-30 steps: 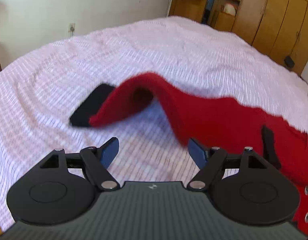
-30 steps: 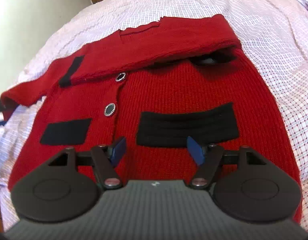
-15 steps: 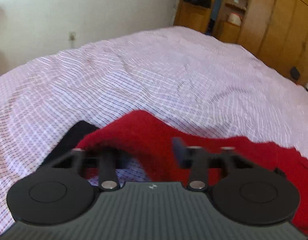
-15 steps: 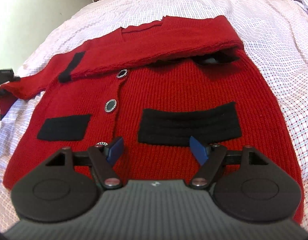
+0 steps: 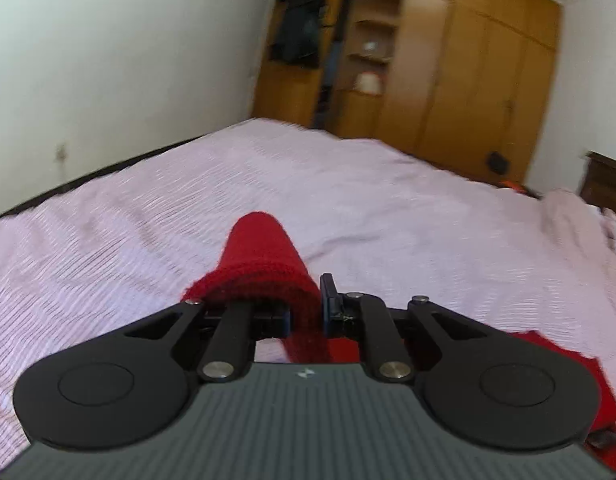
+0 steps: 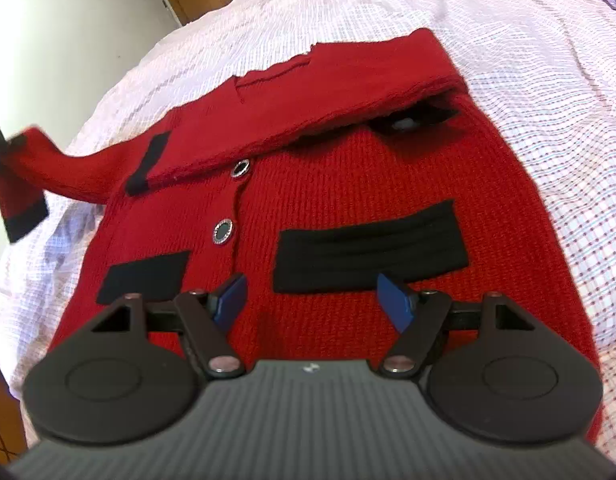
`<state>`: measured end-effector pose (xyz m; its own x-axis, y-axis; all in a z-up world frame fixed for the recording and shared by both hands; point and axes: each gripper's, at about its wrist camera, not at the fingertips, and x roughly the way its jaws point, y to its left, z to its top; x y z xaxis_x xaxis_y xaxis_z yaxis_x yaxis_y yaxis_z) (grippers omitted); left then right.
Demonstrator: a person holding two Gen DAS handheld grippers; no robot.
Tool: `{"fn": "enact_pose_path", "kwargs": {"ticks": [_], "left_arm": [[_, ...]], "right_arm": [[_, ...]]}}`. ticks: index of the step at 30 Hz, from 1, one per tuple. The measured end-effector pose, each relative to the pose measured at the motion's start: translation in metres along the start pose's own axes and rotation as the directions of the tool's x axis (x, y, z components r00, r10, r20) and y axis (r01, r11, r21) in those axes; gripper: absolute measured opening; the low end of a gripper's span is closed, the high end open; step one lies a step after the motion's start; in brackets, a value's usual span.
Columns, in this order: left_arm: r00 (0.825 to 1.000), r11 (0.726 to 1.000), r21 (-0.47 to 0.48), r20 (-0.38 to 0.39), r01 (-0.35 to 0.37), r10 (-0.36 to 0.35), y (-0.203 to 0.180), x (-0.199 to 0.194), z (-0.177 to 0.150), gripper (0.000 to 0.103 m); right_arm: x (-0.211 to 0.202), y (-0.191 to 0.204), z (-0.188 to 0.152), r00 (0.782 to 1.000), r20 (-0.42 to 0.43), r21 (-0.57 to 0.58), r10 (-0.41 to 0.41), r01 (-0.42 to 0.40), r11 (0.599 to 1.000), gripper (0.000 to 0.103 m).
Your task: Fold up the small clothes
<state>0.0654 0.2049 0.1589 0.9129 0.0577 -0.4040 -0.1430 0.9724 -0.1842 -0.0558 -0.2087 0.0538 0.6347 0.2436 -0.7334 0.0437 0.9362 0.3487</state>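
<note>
A red cardigan lies face up on the bed, buttons showing, two black pockets across its lower front. One sleeve is already folded across the chest, its black cuff lying near the top button. The other sleeve is raised off the bed and stretched out to the side; in the right wrist view its black-cuffed end hangs down at the far left edge.

The only containers in sight are the open shelves of a wooden wardrobe beyond the bed; a pale rounded object sits on one shelf, too blurred to identify.

The left gripper has just been closing, and its jaws now pinch the red sleeve between them. The right gripper hovers over the cardigan's lower front with jaws wide and nothing between them.

A second ago the left gripper stood wide above the bed with the sleeve lying arched ahead of it, cuff on the sheet. Since then it has clamped the sleeve and lifted it, so its view now shows more wall and wardrobe. The right gripper's view is nearly unchanged.
</note>
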Motion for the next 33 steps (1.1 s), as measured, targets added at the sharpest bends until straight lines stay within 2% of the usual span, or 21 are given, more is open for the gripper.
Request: {"fn": "enact_pose_path", "kwargs": {"ticks": [4, 10, 14, 19, 21, 26, 30, 33], "left_arm": [[0.996, 0.994, 0.058, 0.010, 0.088, -0.088, -0.045, -0.006, 0.005, 0.015], [0.979, 0.971, 0.129, -0.033, 0.202, -0.199, -0.121, -0.001, -0.008, 0.015], [0.965, 0.952, 0.165, -0.097, 0.259, -0.245, -0.170, 0.014, -0.031, 0.015], [0.937, 0.926, 0.202, -0.212, 0.319, -0.276, -0.223, 0.038, -0.073, 0.015], [0.927, 0.918, 0.214, -0.256, 0.333, -0.276, -0.232, 0.049, -0.092, 0.015], [0.916, 0.890, 0.297, -0.313, 0.345, -0.250, -0.255, 0.064, -0.130, 0.016], [0.896, 0.889, 0.290, -0.378, 0.355, -0.234, -0.250, 0.069, -0.145, 0.017], [0.875, 0.893, 0.265, -0.427, 0.364, -0.230, -0.242, 0.069, -0.147, 0.029]], "right_arm": [[-0.010, -0.005, 0.002, 1.000, 0.018, 0.015, -0.012, 0.012, 1.000, 0.074], [-0.024, -0.015, 0.006, 0.998, 0.057, 0.007, -0.030, 0.029, 1.000, 0.074], [-0.026, -0.022, 0.005, 0.997, 0.067, 0.010, -0.024, 0.023, 1.000, 0.074], [-0.023, -0.034, 0.002, 0.997, 0.066, 0.028, -0.026, 0.024, 0.999, 0.074], [-0.021, -0.040, 0.001, 0.998, 0.062, 0.039, -0.022, 0.019, 0.999, 0.074], [-0.014, -0.049, -0.002, 0.998, 0.054, 0.059, -0.010, 0.006, 0.998, 0.073], [-0.013, -0.050, -0.002, 0.998, 0.057, 0.058, -0.003, 0.000, 0.998, 0.073], [-0.013, -0.049, -0.003, 0.998, 0.058, 0.057, -0.004, 0.001, 0.998, 0.074]]}}
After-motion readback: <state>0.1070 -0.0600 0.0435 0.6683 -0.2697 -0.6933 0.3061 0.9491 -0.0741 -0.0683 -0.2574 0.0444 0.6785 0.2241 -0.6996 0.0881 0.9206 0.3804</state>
